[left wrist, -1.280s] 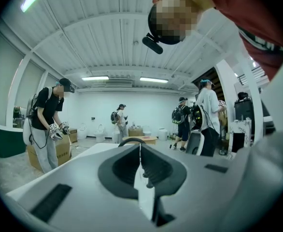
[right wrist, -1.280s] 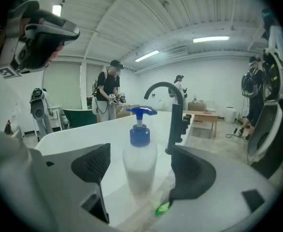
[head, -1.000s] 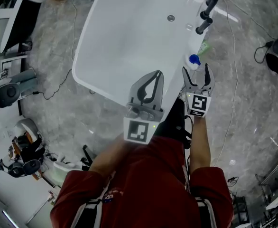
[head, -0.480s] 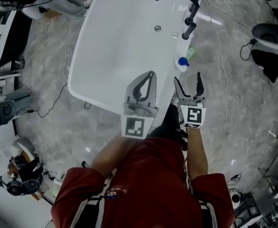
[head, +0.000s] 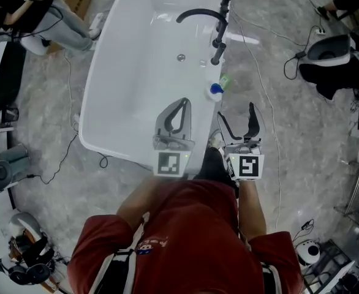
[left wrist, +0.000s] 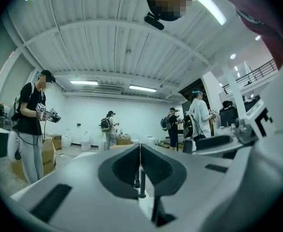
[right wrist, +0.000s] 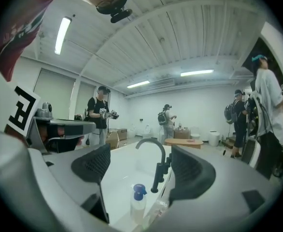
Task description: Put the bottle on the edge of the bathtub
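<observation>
A clear bottle with a blue pump cap [head: 215, 91] [right wrist: 137, 204] stands upright on the right rim of the white bathtub [head: 115, 103], just in front of the black faucet [head: 211, 26]. My right gripper [head: 239, 119] is open and empty, held back from the bottle and outside the tub rim. In the right gripper view the bottle shows between the spread jaws, well ahead of them. My left gripper [head: 174, 111] hovers over the tub's near end, jaws shut together with nothing between them.
A small green item [head: 225, 80] lies on the rim beside the bottle. Cables trail over the marble floor [head: 277, 103] to the right. A person [head: 51, 14] stands at the far left. Equipment sits at the left and right edges.
Both grippers have drawn back toward me from the tub. The right gripper, close beside the bottle a second ago, is now clear of it. The bottle stays on the rim.
</observation>
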`<state>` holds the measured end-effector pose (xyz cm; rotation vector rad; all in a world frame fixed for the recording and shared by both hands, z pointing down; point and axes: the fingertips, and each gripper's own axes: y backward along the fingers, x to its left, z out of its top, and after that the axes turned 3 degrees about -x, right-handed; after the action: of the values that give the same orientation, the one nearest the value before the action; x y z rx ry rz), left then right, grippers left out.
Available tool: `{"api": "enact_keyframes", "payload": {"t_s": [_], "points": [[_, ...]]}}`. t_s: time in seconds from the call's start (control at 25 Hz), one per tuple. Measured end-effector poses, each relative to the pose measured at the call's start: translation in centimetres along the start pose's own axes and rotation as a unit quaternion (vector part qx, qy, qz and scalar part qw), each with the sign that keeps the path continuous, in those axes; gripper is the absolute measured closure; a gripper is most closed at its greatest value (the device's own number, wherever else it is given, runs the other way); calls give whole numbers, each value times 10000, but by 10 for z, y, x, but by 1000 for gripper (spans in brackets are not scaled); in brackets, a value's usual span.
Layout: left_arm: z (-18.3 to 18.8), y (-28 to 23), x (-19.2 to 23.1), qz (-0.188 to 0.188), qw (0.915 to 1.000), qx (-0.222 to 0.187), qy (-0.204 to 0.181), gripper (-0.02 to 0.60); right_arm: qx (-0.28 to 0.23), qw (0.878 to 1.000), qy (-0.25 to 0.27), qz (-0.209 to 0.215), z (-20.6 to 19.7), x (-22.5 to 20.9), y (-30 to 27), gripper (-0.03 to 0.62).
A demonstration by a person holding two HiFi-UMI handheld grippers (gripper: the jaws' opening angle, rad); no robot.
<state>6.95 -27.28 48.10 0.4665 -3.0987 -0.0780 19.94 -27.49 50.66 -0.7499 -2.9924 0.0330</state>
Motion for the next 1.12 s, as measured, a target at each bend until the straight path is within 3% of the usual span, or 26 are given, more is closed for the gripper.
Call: {"api": "enact_keyframes", "payload": {"t_s": [0.44, 0.6, 1.12], "points": [[40, -2, -10, -173, 9988, -275, -376, 566, -539, 9971, 538, -38, 81, 1, 15, 214], [47, 3, -10, -160, 9991, -351, -201, 566, -660, 9960, 596, -105, 92, 2, 15, 214], [67, 10, -12, -294, 9976, -534, -315, 566, -661, 9958, 607, -189, 103, 10, 19, 215]]}}
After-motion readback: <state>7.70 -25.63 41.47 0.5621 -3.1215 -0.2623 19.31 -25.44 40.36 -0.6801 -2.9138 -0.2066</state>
